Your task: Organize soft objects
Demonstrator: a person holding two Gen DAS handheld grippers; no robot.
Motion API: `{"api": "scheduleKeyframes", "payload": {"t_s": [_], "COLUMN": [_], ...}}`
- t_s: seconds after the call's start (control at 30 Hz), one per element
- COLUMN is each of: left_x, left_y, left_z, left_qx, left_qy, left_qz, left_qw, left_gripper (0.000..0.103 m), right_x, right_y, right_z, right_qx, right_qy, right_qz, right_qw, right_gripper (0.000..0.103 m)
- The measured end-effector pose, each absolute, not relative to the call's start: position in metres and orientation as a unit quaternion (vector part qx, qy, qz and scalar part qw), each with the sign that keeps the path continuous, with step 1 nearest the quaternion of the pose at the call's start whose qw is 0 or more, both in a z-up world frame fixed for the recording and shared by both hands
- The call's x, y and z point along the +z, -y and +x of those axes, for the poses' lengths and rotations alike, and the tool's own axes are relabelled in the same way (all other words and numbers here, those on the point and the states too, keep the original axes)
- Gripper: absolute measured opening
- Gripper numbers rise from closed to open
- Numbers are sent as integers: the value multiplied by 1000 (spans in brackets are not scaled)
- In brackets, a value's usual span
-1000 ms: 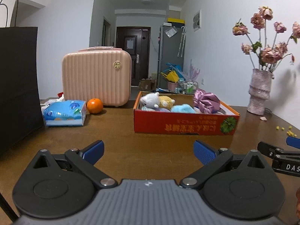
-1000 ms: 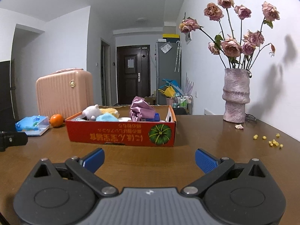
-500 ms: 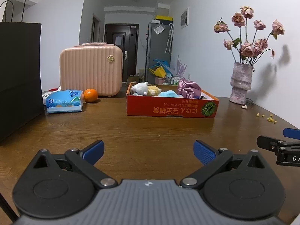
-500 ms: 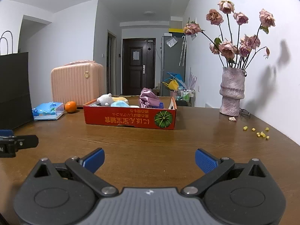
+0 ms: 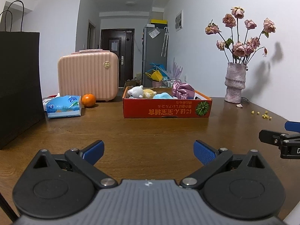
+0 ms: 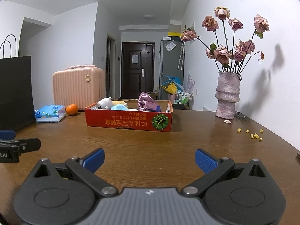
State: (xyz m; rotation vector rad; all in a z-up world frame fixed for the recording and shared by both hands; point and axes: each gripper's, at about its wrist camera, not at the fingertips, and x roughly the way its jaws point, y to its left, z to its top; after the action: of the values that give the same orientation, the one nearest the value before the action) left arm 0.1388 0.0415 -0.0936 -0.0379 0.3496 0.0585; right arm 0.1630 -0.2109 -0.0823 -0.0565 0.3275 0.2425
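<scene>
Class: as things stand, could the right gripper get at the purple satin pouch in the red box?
Probably yes: the right gripper is open, bare table lies ahead, and the purple satin pouch sits atop the open red box.

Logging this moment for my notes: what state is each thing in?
Left hand-held gripper: open, empty.
Right hand-held gripper: open, empty.
Red cardboard box: topless, holding soft toys.
Pink suitcase: shut, upright.
Black paper bag: upright.
Tissue pack: lying flat.
Vase: upright, holding wilted roses.
</scene>
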Motion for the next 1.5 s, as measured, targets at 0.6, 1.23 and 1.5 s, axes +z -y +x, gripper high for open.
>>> {"api": "scheduleKeyframes", "payload": {"t_s": [0.6,1.23,1.5], "left_x": [-91,-91,-92], "left_y": [-38,-37,-38], "left_z": [135,130,131], "left_qx": [27,25,27], "left_qy": [-167,-157,-158], "left_qz": [-15,-12,-12], "left_qw": [986,987,987], "left_gripper": [103,103,103], "right_x": [-80,-80,-80], "right_y": [212,211,211], "right_z": [160,159,158], "right_qx": [121,121,121], "right_qy": [-157,-158,-158], "right_qz": [-26,-27,-27], "right_qw": [980,980,980], "right_gripper": [103,103,103]}}
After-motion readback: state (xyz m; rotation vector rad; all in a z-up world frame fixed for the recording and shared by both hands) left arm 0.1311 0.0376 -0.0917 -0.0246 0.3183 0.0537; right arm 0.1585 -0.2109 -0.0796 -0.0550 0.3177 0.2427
